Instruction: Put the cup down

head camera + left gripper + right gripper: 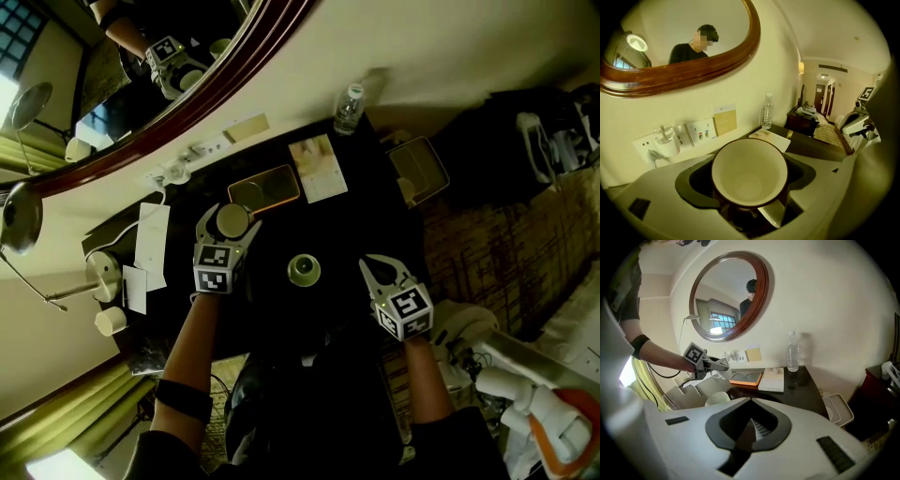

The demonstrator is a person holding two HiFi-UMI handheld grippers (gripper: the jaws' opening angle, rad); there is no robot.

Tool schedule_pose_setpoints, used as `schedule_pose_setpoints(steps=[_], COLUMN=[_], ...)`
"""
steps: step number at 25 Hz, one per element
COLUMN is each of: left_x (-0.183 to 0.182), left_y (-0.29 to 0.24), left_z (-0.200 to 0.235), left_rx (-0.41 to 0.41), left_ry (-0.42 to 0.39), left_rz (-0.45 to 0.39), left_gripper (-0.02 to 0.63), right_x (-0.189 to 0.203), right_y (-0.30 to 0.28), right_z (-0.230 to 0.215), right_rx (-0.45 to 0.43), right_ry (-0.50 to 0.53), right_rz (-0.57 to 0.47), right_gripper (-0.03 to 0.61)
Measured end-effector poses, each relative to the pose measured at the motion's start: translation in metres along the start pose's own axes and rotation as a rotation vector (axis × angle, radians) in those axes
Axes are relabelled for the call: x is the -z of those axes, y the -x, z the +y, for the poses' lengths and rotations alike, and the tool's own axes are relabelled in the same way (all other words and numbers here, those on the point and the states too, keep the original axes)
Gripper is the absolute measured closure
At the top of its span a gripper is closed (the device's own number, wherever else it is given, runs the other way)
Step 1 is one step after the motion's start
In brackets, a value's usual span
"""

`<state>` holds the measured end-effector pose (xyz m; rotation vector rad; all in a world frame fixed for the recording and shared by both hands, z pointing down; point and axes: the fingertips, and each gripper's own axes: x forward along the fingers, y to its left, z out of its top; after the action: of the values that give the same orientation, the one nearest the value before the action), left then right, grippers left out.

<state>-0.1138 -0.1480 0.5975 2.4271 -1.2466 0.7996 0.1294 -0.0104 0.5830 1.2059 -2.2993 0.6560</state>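
Note:
A cup (232,221), white inside with a dark rim, sits upright between the jaws of my left gripper (230,216), which is shut on it above the left part of the black table (356,225). In the left gripper view the cup (749,171) fills the space between the grey jaws and I look straight into its empty bowl. My right gripper (377,267) hovers over the table's right side, shut with nothing in it; its tips (751,402) meet. A small round pale-green piece (303,270) lies on the table between the two grippers.
An orange-rimmed tray (264,189) and a booklet (317,167) lie at the table's back, with a water bottle (349,108) by the wall. Wall sockets (202,150) and a round mirror (187,84) are behind. A white tray (419,169) lies right of the table and a lamp (103,272) stands to its left.

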Motion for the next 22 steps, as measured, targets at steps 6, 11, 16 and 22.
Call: schedule_pose_setpoints(steps=[6, 11, 16, 22], left_x=[0.022, 0.033, 0.051, 0.085], left_y=[0.027, 0.048, 0.064, 0.074], left_z=[-0.008, -0.024, -0.04, -0.057], left_rx=[-0.069, -0.097, -0.139, -0.189], left_ry=[0.056, 0.105, 0.164, 0.233], left_rz=[0.007, 0.016, 0.019, 0.047], left_gripper=[0.209, 0.21, 0.21, 0.209], right_x=[-0.014, -0.025, -0.032, -0.033], right_y=[-0.003, -0.005, -0.004, -0.019], right_z=[0.001, -0.005, -0.008, -0.008], right_rx=[-0.065, -0.101, -0.152, -0.213], right_ry=[0.04, 0.103, 0.154, 0.227], right_rz=[0.021, 0.022, 0.05, 0.09], right_gripper=[0.578, 0.578, 0.578, 0.578])
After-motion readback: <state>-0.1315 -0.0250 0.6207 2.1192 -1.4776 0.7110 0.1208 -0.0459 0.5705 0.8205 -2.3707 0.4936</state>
